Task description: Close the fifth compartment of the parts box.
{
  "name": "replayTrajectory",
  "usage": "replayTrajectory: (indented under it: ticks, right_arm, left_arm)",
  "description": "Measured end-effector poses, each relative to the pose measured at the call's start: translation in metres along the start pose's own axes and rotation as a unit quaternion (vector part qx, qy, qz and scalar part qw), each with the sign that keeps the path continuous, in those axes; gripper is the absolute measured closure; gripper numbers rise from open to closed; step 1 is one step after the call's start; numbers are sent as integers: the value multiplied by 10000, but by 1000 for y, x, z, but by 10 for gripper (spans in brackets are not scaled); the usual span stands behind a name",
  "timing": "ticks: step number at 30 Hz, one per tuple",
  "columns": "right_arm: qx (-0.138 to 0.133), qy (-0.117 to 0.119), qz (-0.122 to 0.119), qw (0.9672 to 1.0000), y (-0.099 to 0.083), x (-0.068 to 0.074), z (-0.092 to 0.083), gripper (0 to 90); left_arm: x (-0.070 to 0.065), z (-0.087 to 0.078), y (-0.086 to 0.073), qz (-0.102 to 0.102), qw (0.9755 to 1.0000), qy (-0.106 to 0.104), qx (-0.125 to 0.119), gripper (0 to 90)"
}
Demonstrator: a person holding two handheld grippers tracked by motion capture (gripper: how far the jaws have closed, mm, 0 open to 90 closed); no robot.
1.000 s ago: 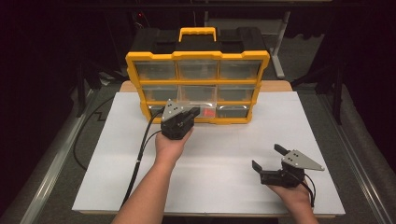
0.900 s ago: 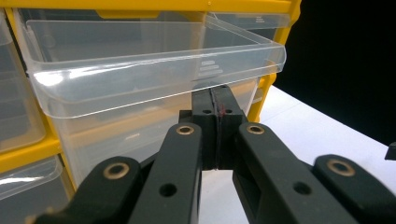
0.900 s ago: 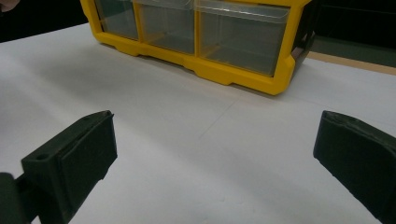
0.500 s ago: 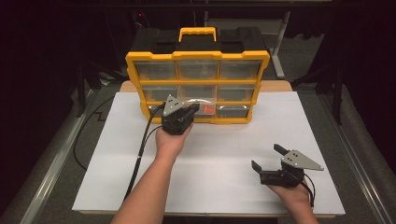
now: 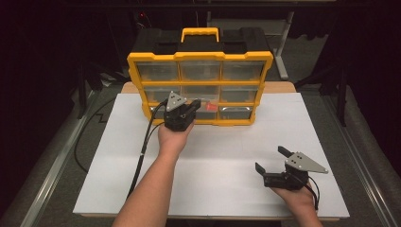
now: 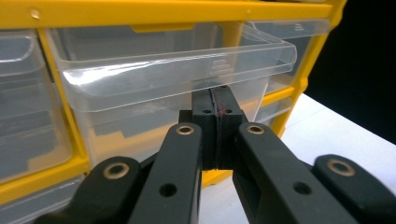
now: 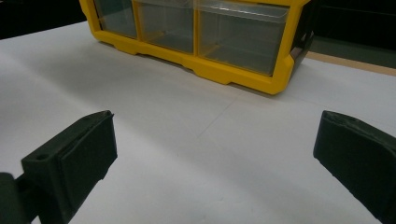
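Left gripper view, claw (image 6: 217,105) closed under clear drawer (image 6: 177,70)

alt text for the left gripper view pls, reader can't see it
The left gripper, its black jaws closed together, pinches the lower front edge of a clear plastic drawer pulled partway out of a yellow organizer. Other clear drawers sit closed around it, with white tabletop at lower right.

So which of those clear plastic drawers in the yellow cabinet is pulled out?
The middle drawer of the bottom row, in front of the left gripper; it juts forward while the others sit flush.
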State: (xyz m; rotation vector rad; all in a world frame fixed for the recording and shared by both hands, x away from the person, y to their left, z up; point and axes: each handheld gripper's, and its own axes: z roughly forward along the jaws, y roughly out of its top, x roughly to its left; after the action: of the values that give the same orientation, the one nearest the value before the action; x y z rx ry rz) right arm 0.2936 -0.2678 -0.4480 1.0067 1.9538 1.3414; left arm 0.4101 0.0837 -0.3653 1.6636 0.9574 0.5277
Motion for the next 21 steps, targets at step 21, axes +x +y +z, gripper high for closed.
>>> replayTrajectory:
  ticks: [21]
  right_arm:
    - [15,-63,-20,10000,-1,0,-2,0]
  left_arm:
    - [15,21,5,-114,9996,228,74,899]
